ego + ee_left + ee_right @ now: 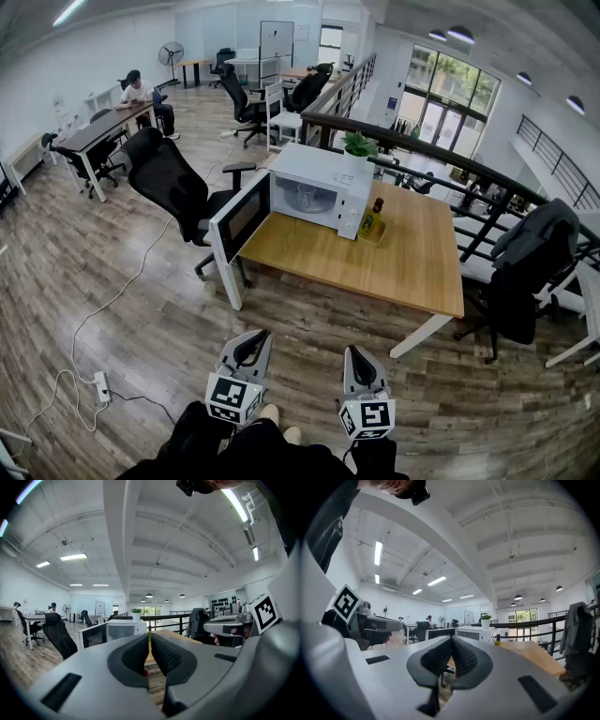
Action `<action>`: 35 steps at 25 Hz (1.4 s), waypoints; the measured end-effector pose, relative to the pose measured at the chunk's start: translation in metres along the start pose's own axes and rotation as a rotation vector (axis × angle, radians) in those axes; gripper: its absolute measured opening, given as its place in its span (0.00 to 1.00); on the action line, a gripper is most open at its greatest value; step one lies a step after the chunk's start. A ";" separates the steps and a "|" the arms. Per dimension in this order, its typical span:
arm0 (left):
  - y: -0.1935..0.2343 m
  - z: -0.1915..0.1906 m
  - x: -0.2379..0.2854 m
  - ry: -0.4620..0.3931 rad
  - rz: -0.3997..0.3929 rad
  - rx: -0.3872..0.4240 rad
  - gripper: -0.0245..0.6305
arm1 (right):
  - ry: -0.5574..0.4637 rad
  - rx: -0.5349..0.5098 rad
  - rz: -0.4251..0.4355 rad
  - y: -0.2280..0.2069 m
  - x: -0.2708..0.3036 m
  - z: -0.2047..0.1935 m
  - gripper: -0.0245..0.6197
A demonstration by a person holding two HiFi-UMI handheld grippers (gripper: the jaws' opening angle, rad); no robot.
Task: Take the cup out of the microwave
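A white microwave (323, 183) stands on the wooden table (394, 258) with its door (239, 220) swung open to the left. Inside its cavity sits a pale, see-through cup (305, 197). Both grippers hang low over the floor, well short of the table's front edge. My left gripper (251, 339) (149, 639) has its pads together with nothing between them. My right gripper (357, 359) (451, 641) is shut and empty too. Both gripper views show the microwave (123, 630) (468, 633) far ahead; the cup cannot be made out there.
A small bottle (374, 214) and a potted plant (357, 145) stand next to the microwave. A black office chair (173, 187) sits left of the open door. A cable and power strip (101, 386) lie on the floor at left. A dark railing (441, 155) runs behind the table.
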State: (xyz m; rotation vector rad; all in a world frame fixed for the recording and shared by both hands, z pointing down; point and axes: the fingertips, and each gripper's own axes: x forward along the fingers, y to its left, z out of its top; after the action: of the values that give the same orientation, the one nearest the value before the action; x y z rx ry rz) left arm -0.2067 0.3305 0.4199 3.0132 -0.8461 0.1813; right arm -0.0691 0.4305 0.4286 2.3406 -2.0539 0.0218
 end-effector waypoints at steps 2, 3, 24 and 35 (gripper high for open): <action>0.002 0.000 0.004 0.001 -0.002 -0.001 0.09 | -0.001 0.009 -0.002 -0.002 0.004 0.000 0.06; 0.003 0.000 0.007 0.002 -0.002 -0.002 0.09 | -0.001 0.014 -0.003 -0.004 0.006 0.000 0.06; 0.115 0.029 0.117 -0.033 -0.052 -0.007 0.09 | 0.002 -0.021 -0.059 -0.019 0.154 0.026 0.06; 0.177 0.027 0.161 -0.050 -0.029 -0.027 0.09 | 0.022 -0.038 -0.043 -0.017 0.233 0.021 0.06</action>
State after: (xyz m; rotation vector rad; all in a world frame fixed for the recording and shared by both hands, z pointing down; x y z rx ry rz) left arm -0.1586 0.0948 0.4067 3.0151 -0.8011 0.0933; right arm -0.0218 0.2010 0.4139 2.3504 -1.9763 0.0079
